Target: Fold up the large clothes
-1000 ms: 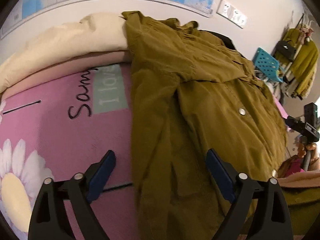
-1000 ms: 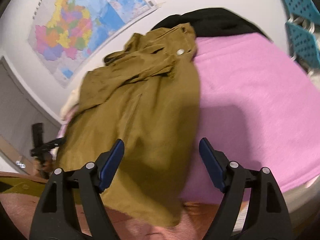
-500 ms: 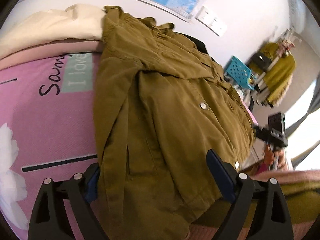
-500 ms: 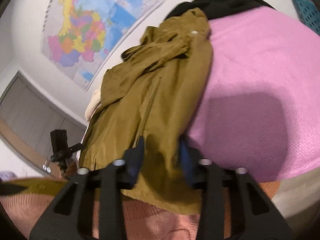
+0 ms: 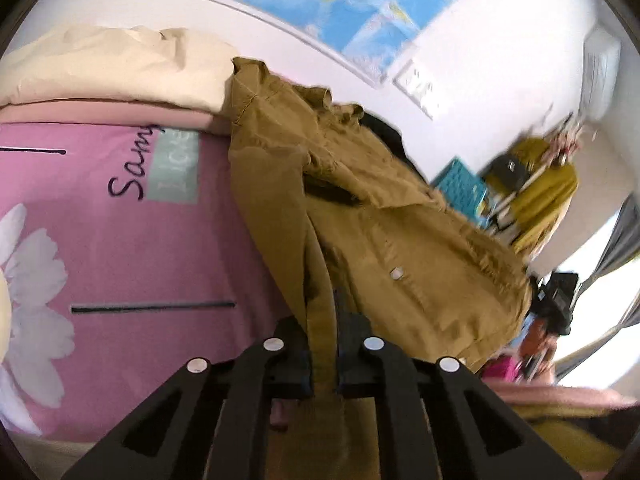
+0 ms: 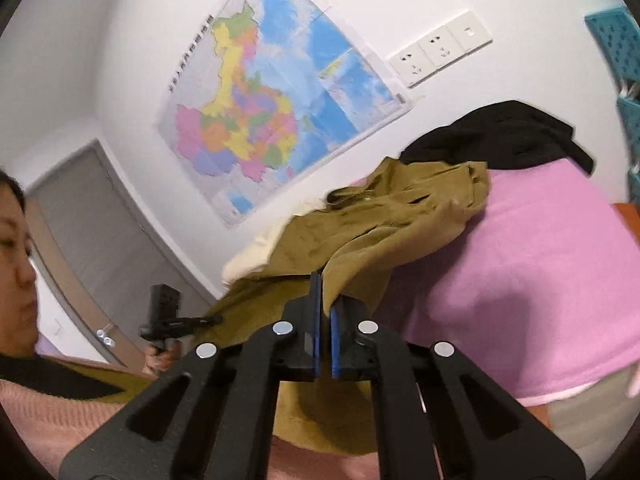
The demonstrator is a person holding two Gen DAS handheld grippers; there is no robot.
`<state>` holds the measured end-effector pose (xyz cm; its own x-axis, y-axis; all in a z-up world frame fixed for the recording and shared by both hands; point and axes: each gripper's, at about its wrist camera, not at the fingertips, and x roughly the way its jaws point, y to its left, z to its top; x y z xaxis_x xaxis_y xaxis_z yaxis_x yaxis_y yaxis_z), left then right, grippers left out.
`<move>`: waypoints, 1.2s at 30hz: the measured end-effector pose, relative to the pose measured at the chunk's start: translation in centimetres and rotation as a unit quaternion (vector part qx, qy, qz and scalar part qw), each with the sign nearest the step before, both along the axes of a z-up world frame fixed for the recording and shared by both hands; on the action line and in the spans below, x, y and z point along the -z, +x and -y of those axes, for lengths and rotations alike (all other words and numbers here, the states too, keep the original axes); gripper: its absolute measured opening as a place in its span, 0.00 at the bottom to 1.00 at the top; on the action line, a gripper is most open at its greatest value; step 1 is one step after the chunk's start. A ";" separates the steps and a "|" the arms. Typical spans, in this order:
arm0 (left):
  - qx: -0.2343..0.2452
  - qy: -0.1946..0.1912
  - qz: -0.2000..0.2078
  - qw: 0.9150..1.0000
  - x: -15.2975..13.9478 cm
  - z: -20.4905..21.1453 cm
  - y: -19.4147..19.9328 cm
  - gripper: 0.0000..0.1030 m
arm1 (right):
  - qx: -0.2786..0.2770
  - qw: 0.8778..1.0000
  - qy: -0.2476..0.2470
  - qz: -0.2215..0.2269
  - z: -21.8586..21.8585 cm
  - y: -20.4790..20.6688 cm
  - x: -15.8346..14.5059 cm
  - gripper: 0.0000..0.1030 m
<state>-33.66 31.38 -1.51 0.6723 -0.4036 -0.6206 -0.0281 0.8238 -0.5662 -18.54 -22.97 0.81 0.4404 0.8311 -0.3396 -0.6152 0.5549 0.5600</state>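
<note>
An olive-brown jacket (image 5: 400, 240) lies lengthwise on the pink bed cover (image 5: 140, 248), collar toward the wall. My left gripper (image 5: 322, 320) is closing its jaws on a fold of the jacket's near edge, and the cloth is pinched between the pads. In the right wrist view the same jacket (image 6: 400, 216) rises off the pink cover (image 6: 540, 280). My right gripper (image 6: 325, 292) is shut on its hem, which hangs lifted from the blue pads. The rest of the near hem droops below both grippers.
A cream duvet (image 5: 100, 68) lies at the head of the bed. A black garment (image 6: 500, 136) sits behind the jacket. Blue crates (image 5: 460, 188) and hanging clothes stand at the right. A black camera on a stand (image 6: 164, 304) is beside the bed, near a person in a pink sleeve.
Both grippers went from wide open to closed on the jacket's near edge. The right one has risen, lifting the hem off the bed. The left view has swung and rolled to the right.
</note>
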 end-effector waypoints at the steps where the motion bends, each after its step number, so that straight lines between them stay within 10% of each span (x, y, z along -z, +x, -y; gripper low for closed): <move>1: 0.001 0.011 -0.012 1.000 0.5 0.2 0.1 0.14 | -0.005 1.000 -0.004 -0.025 0.1 0.5 1.1 0.05; 11: 0.045 0.016 -0.055 0.997 3.6 1.2 1.1 0.48 | 0.019 0.988 -0.030 -0.150 2.8 1.8 10.5 0.54; 15: 0.059 0.021 -0.044 0.997 3.6 2.3 0.8 0.54 | -0.005 0.986 -0.008 -0.168 2.4 1.3 12.7 0.52; 19: 0.073 0.026 -0.037 0.996 3.4 3.3 0.3 0.42 | -0.057 0.990 0.005 -0.131 0.8 0.2 11.3 0.07; 22: 0.057 0.017 -0.018 0.998 2.8 2.8 0.2 0.09 | -0.067 0.993 0.005 -0.100 0.3 -0.5 8.7 0.06; 36: -0.014 -0.098 0.027 0.995 -1.8 -2.4 1.2 0.06 | -0.022 0.995 0.101 -0.013 0.1 4.9 -1.8 0.06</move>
<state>-32.42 33.83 0.33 0.7160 -0.4928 -0.4945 -0.0148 0.6974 -0.7165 -13.60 -23.10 2.57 0.3947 0.9020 -0.1746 -0.6206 0.4019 0.6733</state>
